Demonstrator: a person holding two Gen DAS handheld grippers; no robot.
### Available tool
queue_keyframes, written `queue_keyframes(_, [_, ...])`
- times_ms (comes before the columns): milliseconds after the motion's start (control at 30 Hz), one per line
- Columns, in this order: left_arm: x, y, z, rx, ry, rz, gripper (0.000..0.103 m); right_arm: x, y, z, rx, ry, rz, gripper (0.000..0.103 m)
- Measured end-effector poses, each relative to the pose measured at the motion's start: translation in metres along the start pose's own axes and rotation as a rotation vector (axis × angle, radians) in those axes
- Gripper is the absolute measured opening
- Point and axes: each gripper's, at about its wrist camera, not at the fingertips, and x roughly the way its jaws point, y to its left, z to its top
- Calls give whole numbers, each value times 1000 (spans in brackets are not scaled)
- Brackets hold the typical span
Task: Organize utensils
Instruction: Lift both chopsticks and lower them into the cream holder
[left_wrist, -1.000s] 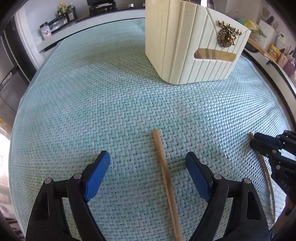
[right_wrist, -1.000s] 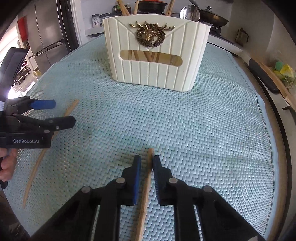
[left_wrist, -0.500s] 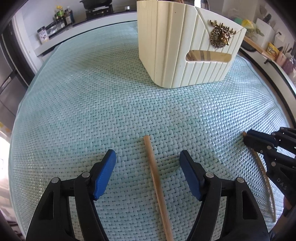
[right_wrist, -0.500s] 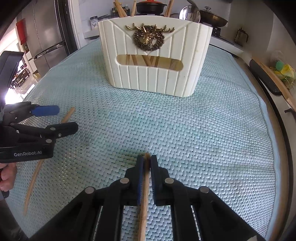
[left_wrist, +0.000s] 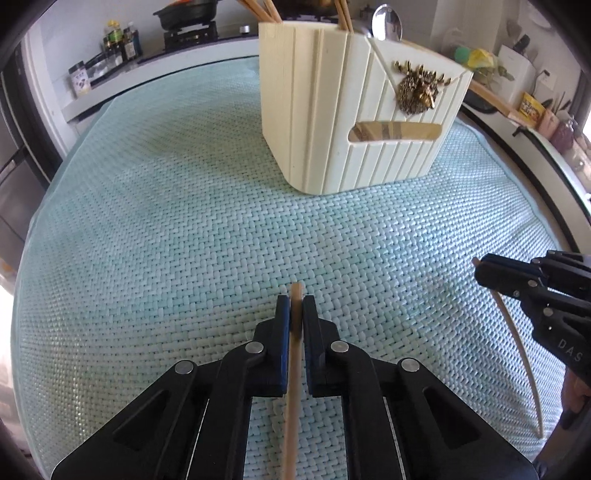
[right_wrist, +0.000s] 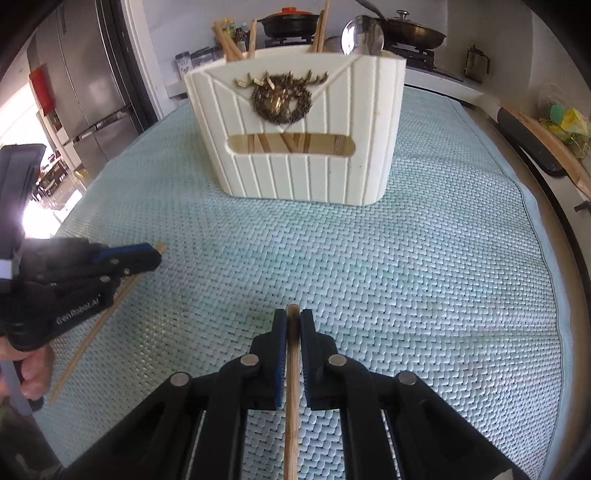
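left wrist view: left gripper (left_wrist: 294, 306) is pinched on a wooden chopstick (left_wrist: 293, 387), blue pads (left_wrist: 283, 325) pressed to both sides of it, its tip showing just past the fingertips and its shaft running back under the camera. green woven mat (left_wrist: 184, 221) covers the table. cream holder (left_wrist: 354, 118) stands upright on the mat ahead and slightly right, well apart from the gripper, with a gold deer badge (left_wrist: 419, 88) on its front, a slot below the badge, and chopsticks and a spoon (left_wrist: 386, 22) sticking out of its top. right gripper (left_wrist: 480, 271) enters at the right edge, clamped on a second chopstick (left_wrist: 517, 347) that curves down toward the lower right. whether either stick touches the mat cannot be told. right wrist view: right gripper (right_wrist: 293, 321) is closed on the second chopstick (right_wrist: 293, 387), tip just clear of the pads, shaft running back between the fingers. holder (right_wrist: 295, 177) sits ahead, centred, front face toward the camera, badge (right_wrist: 279, 98) above the slot, spoon (right_wrist: 362, 37) and sticks rising from it. left gripper (right_wrist: 147, 254) is at the left edge, closed on the first chopstick (right_wrist: 92, 332), which slants down to the lower left over the mat (right_wrist: 443, 277). a hand (right_wrist: 33, 373) grips its handle. fridge (right_wrist: 85, 81) stands in the background at left, pans on a stove behind the holder.
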Motion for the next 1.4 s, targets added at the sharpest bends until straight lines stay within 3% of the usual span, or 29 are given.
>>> queue_keyframes(300, [-123,8,15,-18,-260,-75,5,-122,17,21,-32,-279,107,7])
queue_keyframes(533, [-197,6,13,-4,-413,-111,5,-195,36,20,-85,-459,110,7])
queue_keyframes(933, [-232,4,34,-26,-545,-145,4,-230,42,34,-110,-580,41,7])
queue_keyframes(1233, [-265,10,111,-40,-683,-153,4,-269,44,98,-160,-706,-32,7])
queue_keyframes(1400, [-249,13,160,-72,-710,-146,4,-265,44,144,-181,-752,-71,7])
